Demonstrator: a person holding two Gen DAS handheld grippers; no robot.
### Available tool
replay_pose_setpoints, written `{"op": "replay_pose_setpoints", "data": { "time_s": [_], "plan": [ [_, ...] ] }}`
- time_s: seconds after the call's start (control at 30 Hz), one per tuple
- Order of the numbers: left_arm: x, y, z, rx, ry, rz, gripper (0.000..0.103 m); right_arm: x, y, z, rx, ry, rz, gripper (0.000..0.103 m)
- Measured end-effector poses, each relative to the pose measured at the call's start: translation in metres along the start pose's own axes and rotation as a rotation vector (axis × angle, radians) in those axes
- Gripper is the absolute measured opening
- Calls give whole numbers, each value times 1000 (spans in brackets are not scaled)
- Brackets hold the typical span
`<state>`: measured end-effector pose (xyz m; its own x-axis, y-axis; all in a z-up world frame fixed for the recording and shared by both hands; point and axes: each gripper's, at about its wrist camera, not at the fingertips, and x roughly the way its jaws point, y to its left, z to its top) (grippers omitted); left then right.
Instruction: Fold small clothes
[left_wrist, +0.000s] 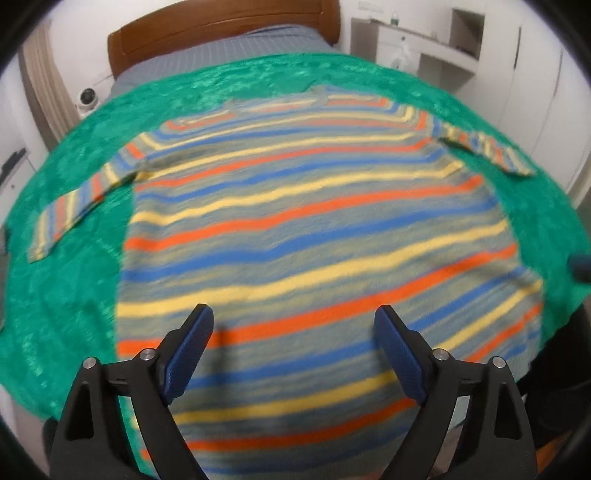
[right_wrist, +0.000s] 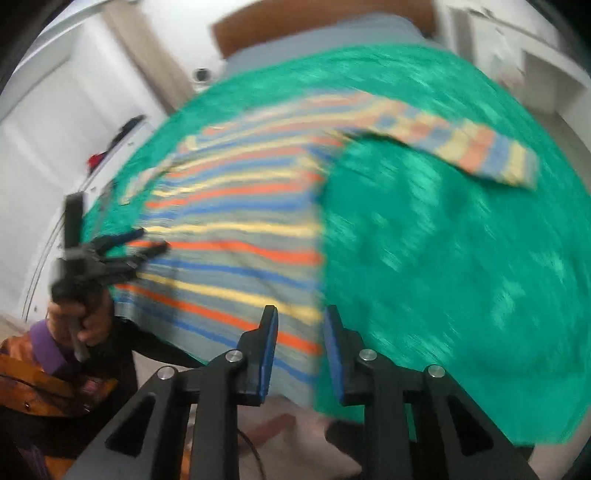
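We're right at the start of the fold here, nothing doubled over yet as far as we can tell. The striped sweater (left_wrist: 314, 229) is lying flat and face down or up (can't say which) on a green blanket (left_wrist: 74, 258) that's covering the bed (left_wrist: 229, 48), collar toward the headboard, hem hanging near the close edge. Both sleeves are sticking out to the sides, the left sleeve (left_wrist: 77, 199) angled down and the right sleeve (right_wrist: 461, 144) stretched across the green.

Our left tool (left_wrist: 293, 332) is hovering over the lower part of the sweater with its jaws spread wide, nothing between them. Our right tool (right_wrist: 300, 332) is hanging above the sweater's right side edge, jaws only narrowly apart, and we're not seeing any fabric pinched in there, just the edge showing through the gap below. The right view is pretty smeared, so take that with a grain of salt.

Our guess for the next move: getting a sleeve or a side edge pinched and carrying it across the body. That's going to need the tool coming down low enough to catch just the knit and not the blanket under it.

The sweater itself is looking soft and a bit rippled, with orange, blue and yellow bands on grey.
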<state>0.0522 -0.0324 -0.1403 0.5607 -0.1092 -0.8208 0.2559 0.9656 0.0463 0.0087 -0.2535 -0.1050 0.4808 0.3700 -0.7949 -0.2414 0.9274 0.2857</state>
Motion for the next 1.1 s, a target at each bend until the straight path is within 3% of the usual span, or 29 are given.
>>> {"op": "replay_pose_setpoints", "data": {
  "time_s": [0.1,0.23,0.3,0.43,0.5,0.6,0.67,0.77,0.83,0.9,1.1],
  "plan": [
    [16,14,-15,-29,91,75,90,36,30,9,-85,32,3,28],
    [25,44,-39,-176,227,19,92,99,34,-16,-140,222,-130,28],
    [21,52,-51,-199,270,8,92,103,30,-30,-104,258,-133,28],
    [6,57,-63,-210,280,-24,89,90,26,-45,-42,327,-136,28],
    [-9,62,-59,-237,224,-65,89,76,28,-47,-36,286,-144,32],
    [-35,75,-42,-269,79,-53,91,49,38,-36,-23,119,-186,64],
    [-46,83,-31,-281,-24,-2,100,32,37,-27,2,-11,-224,74],
    [-41,96,-17,-274,-137,124,100,18,33,-16,47,-186,-284,78],
    [-25,102,-13,-280,-151,170,100,15,28,-10,74,-267,-326,80],
    [-8,106,-16,-287,-127,163,100,17,14,-7,111,-299,-357,80],
    [22,95,-31,-222,-22,139,101,39,-28,-22,236,-274,-383,80]
  ]
}}
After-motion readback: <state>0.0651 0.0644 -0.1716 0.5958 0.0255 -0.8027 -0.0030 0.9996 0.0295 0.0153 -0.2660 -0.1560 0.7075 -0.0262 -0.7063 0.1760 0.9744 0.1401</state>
